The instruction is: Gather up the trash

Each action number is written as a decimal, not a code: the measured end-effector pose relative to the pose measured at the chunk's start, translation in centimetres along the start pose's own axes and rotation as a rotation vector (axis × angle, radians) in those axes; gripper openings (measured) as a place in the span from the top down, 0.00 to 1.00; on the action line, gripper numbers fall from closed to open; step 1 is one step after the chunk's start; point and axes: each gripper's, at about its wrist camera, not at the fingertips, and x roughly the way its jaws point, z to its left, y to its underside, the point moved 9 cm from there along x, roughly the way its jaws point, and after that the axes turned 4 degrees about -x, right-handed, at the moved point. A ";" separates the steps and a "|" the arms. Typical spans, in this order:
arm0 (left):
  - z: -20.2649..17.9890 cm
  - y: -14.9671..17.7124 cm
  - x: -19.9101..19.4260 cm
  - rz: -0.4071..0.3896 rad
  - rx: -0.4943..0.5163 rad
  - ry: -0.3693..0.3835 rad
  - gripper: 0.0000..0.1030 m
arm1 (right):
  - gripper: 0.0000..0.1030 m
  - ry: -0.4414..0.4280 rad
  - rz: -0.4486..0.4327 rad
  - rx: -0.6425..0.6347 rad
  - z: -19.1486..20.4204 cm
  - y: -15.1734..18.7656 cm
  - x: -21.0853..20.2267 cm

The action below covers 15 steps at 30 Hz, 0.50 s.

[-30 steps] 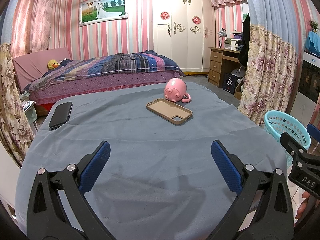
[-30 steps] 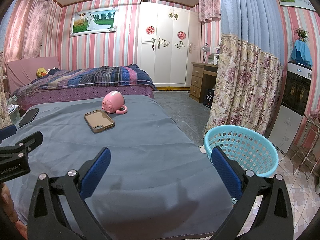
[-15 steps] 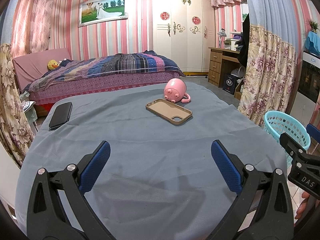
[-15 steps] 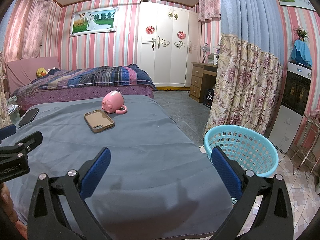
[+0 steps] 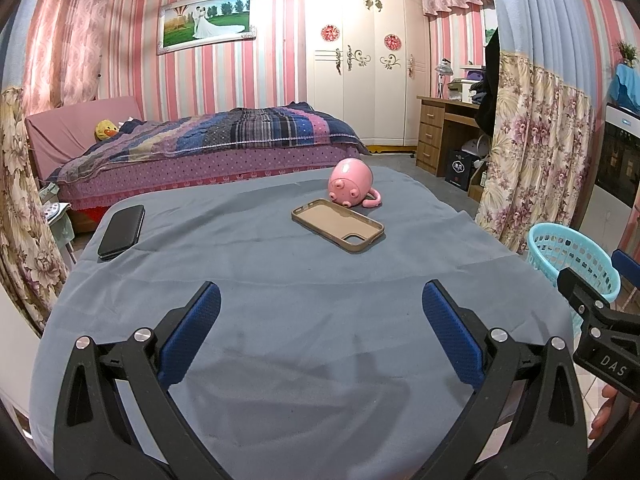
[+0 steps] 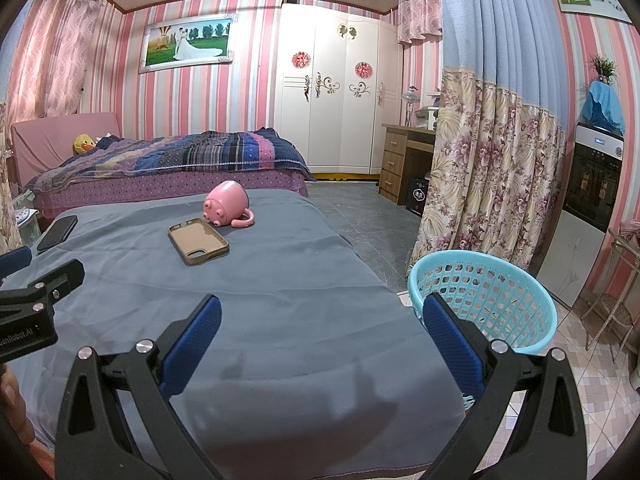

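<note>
While both tools are hovering low over the near edge of the bench (image 5: pixel 280 320), nothing is being held: the left hand-held gripper (image 5: pixel 320 320) is standing with its blue pads spread wide over bare grey cloth, and the right hand-held gripper (image 6: pixel 322 320) is spread just as wide beside it, at the bench's right edge.

Nothing that is plainly trash is showing on the cloth. Lying well ahead are a tan phone case (image 5: pixel 338 230), open side up, a pink pig-faced mug (image 5: pixel 352 188) tipped on its side just behind the case, and a black phone (image 5: pixel 122 232) near the far left edge. The turquoise basket (image 6: pixel 484 300), the likely place for rubbish, is standing on the tiled floor just off the bench's right corner, close to the right tool; small dark specks may be lying inside it, though the mesh makes that hard to tell.

To do this step well, I would judge that whichever piece counts as trash is calling for a long forward reach, a flat low approach so the pads are straddling it, and a firm close before swinging right to the basket.

Around us, the room is showing pink striped walls, a quilted bed (image 5: pixel 216 140), a white wardrobe (image 5: pixel 360 64) and floral curtains (image 6: pixel 492 160).
</note>
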 end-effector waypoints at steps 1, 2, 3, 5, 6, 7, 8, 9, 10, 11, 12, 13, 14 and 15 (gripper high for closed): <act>0.0 -0.1 0.0 0.000 0.000 0.000 0.05 | 0.04 0.000 0.000 0.000 0.0 0.0 0.0; 0.0 0.0 0.0 0.000 0.000 -0.001 0.05 | 0.04 -0.001 0.000 0.000 0.0 0.0 0.0; 0.0 0.0 0.0 0.000 0.000 0.000 0.05 | 0.04 -0.001 0.000 0.000 0.0 0.0 0.0; 0.0 0.0 0.0 -0.001 0.002 -0.001 0.05 | 0.04 0.000 0.000 -0.001 0.0 0.0 0.0; 0.0 0.0 0.0 -0.001 0.001 -0.001 0.05 | 0.04 0.000 0.000 -0.001 -0.1 0.0 0.0; 0.0 0.0 0.0 -0.002 0.002 -0.002 0.05 | 0.04 -0.001 0.000 0.000 0.0 0.0 0.0; 0.0 0.1 -0.1 -0.002 0.004 -0.002 0.05 | 0.04 0.000 0.000 0.000 0.0 0.0 0.0; 0.0 0.0 0.0 -0.002 0.005 -0.002 0.05 | 0.04 0.000 -0.001 0.000 0.0 0.0 0.0; 0.0 0.1 -0.1 -0.002 0.004 -0.001 0.05 | 0.04 0.000 -0.001 0.000 0.0 0.0 0.0; 0.0 0.1 -0.1 -0.002 0.003 -0.001 0.05 | 0.04 0.000 -0.001 0.000 0.0 0.0 0.0; 0.0 0.0 0.0 -0.002 0.003 0.000 0.05 | 0.04 0.000 0.000 0.000 -0.1 0.0 0.0; 0.0 0.0 0.0 -0.002 0.003 -0.001 0.05 | 0.04 -0.001 0.000 0.000 0.0 0.0 0.0; 0.0 0.1 -0.1 -0.002 0.003 -0.002 0.05 | 0.04 -0.001 0.000 0.000 0.0 0.0 0.0; 0.0 0.1 -0.1 -0.001 0.003 -0.001 0.05 | 0.04 0.000 -0.001 -0.001 0.0 0.0 0.0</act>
